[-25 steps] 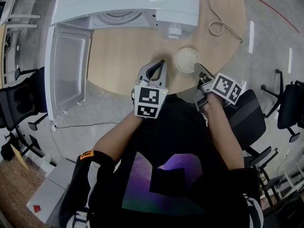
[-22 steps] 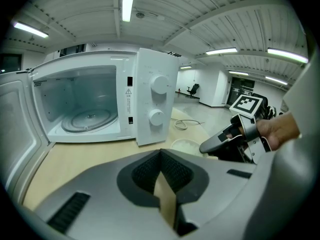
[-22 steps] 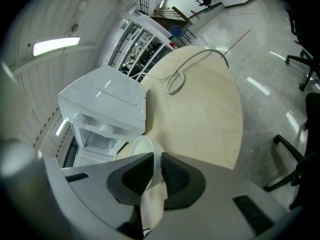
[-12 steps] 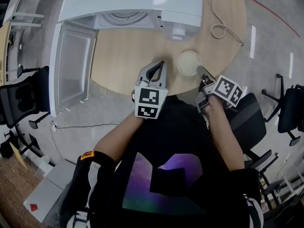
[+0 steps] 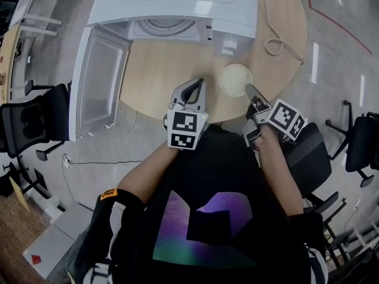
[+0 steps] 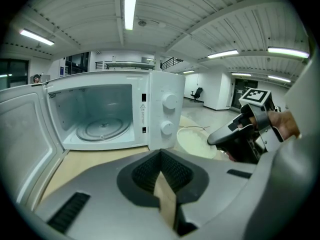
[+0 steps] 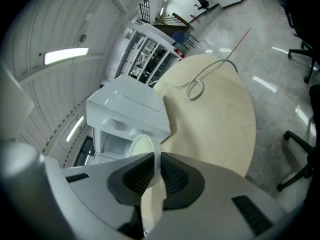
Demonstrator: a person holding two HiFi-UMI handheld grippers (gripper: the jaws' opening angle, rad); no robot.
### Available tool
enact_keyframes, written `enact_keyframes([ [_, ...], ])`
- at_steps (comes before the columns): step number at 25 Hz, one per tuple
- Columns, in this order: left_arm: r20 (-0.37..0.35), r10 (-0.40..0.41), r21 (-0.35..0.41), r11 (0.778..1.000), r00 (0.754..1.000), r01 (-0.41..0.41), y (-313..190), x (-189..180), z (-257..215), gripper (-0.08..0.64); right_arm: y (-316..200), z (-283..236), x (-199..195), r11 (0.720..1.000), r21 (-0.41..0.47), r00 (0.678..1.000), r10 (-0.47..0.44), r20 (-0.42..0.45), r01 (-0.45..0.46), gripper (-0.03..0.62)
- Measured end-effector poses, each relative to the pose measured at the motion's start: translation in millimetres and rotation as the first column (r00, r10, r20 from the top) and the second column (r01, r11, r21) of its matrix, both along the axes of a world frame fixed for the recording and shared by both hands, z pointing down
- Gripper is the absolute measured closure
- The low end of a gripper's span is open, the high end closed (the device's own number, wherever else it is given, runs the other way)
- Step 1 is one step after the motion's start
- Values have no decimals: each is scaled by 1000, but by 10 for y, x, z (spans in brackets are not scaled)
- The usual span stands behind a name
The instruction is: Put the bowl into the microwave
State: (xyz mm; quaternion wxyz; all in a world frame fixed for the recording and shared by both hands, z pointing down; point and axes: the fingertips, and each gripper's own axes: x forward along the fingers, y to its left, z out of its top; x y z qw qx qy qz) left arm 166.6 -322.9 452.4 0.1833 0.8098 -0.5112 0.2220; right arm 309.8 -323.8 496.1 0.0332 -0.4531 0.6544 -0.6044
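Cream-coloured and round, the bowl (image 5: 235,78) is on the near right part of the wooden tabletop (image 5: 160,70), just in front of the microwave's knob panel. The right gripper (image 5: 251,92) reaches it from the near side; in the right gripper view its fingers pinch the bowl's thin wall between their ribbed pads. Whether the bowl's base rests on the wood or hangs just above it cannot be told.

Left of the bowl, the left gripper (image 5: 198,84) hovers over the tabletop's near edge. Its fingers are pressed together at the tips with nothing between them.

Beyond both stands the white microwave (image 5: 177,5) with its door (image 5: 100,78) swung wide to the left. The left gripper view shows the glass turntable (image 6: 102,128) bare inside the cavity and two knobs (image 6: 170,101) on the panel. A looped pale cable (image 5: 275,40) lies on the far right of the tabletop.
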Motion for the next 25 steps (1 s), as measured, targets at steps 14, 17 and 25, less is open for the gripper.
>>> enact_keyframes([
  [14, -1, -65, 62, 996, 998, 64, -97, -786, -294, 515, -60, -482, -807, 997, 56, 998, -51, 37, 49, 543],
  [17, 2, -92, 67, 994, 996, 92, -146, -1024, -321, 515, -101, -519, -1053, 995, 59, 996, -77, 37, 75, 543],
  [25, -18, -154, 48, 987, 988, 155, -201, -1531, -279, 515, -213, -548, -1617, 988, 53, 989, -145, 32, 143, 543],
])
